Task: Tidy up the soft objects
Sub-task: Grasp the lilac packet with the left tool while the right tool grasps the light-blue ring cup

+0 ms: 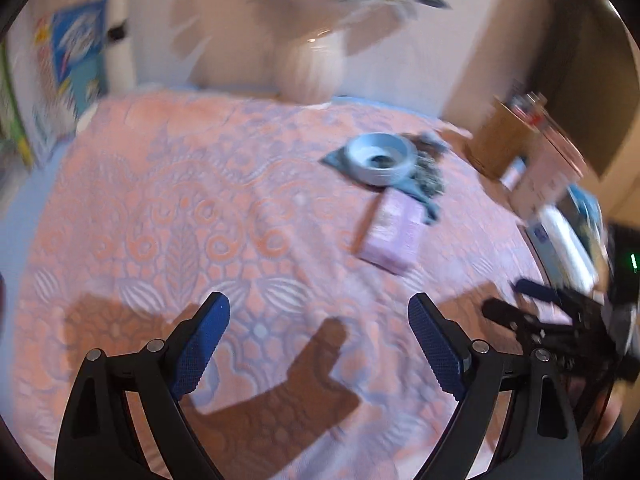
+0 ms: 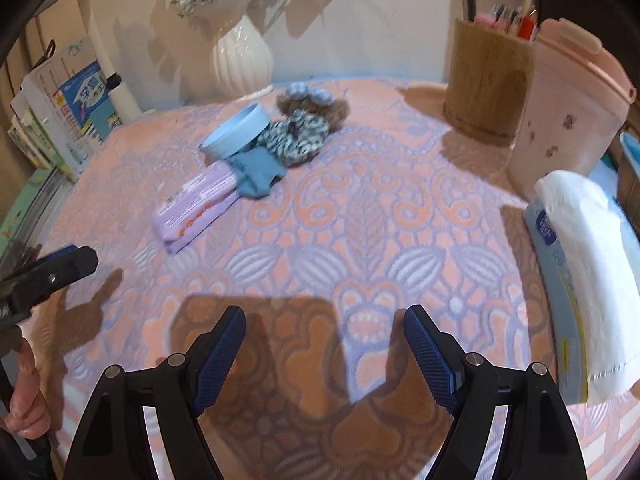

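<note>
Right wrist view, scrunchie (image 2: pixel 298 140) well beyond gaping right claw (image 2: pixel 324 322)

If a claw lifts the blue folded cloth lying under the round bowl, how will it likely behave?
The blue cloth looks soft and creased, so it would probably droop rather than hold shape. The blue bowl rests tilted on it, so pulling may tip or slide the bowl. It also overlaps the purple packet, which might shift.
</note>
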`<move>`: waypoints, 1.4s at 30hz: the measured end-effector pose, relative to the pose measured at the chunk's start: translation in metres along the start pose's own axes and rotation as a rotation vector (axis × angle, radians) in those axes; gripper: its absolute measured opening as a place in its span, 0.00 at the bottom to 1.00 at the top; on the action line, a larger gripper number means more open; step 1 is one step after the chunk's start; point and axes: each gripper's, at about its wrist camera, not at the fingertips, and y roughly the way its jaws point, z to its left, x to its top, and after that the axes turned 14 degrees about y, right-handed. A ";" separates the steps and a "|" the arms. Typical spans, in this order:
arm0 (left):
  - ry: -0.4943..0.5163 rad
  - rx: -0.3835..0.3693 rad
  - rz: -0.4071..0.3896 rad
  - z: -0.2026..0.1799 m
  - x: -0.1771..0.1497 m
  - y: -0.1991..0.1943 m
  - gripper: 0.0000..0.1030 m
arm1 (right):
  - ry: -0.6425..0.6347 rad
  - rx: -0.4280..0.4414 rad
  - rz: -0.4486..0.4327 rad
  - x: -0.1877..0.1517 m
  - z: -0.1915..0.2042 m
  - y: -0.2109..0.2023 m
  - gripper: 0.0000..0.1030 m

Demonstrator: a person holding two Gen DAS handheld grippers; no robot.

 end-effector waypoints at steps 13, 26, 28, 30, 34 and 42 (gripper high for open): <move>0.166 -0.070 -0.033 -0.026 0.046 0.045 0.87 | -0.262 -0.171 -0.118 0.065 0.049 -0.022 0.81; 0.112 -0.139 -0.016 -0.015 0.033 0.065 0.35 | -0.301 0.028 -0.023 0.108 0.085 0.044 0.81; 0.080 -0.133 -0.022 -0.007 0.025 0.060 0.35 | -0.306 0.055 -0.008 0.109 0.092 0.053 0.81; 0.049 -0.141 -0.026 0.001 0.023 0.059 0.35 | -0.315 0.062 0.002 0.109 0.099 0.061 0.81; 0.053 -0.157 -0.023 0.001 0.025 0.065 0.35 | -0.338 0.032 0.010 0.111 0.110 0.081 0.81; 0.015 -0.216 -0.034 0.009 0.024 0.066 0.35 | -0.310 0.014 -0.039 0.113 0.111 0.088 0.62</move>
